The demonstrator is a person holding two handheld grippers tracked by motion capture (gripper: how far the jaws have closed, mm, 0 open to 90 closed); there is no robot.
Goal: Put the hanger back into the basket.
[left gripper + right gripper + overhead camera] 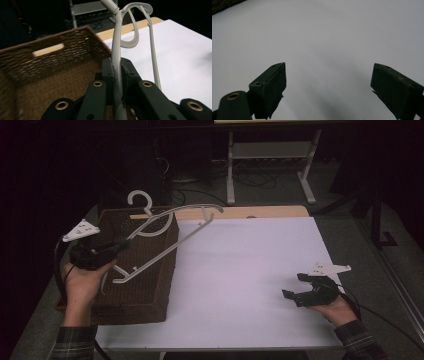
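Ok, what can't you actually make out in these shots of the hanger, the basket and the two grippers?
- Basket contents: in the high view the inside is too dark; in the left gripper view it is blurred.
- Hanger lower end: hidden between the left gripper jaws, and its hook top is cut off by the frame.
- Right gripper: its underside is hidden in the high view.

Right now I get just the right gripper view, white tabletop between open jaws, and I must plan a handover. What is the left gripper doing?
Observer: The left gripper is shut on a white hanger, held above a brown wicker basket.
Operator: Where is that basket from my gripper?
Observer: At the table's left edge; your right gripper rests near the right edge, with bare white table between.
Operator: Which way does the hanger point?
Observer: Its hook is at the far side, above the basket's back rim.
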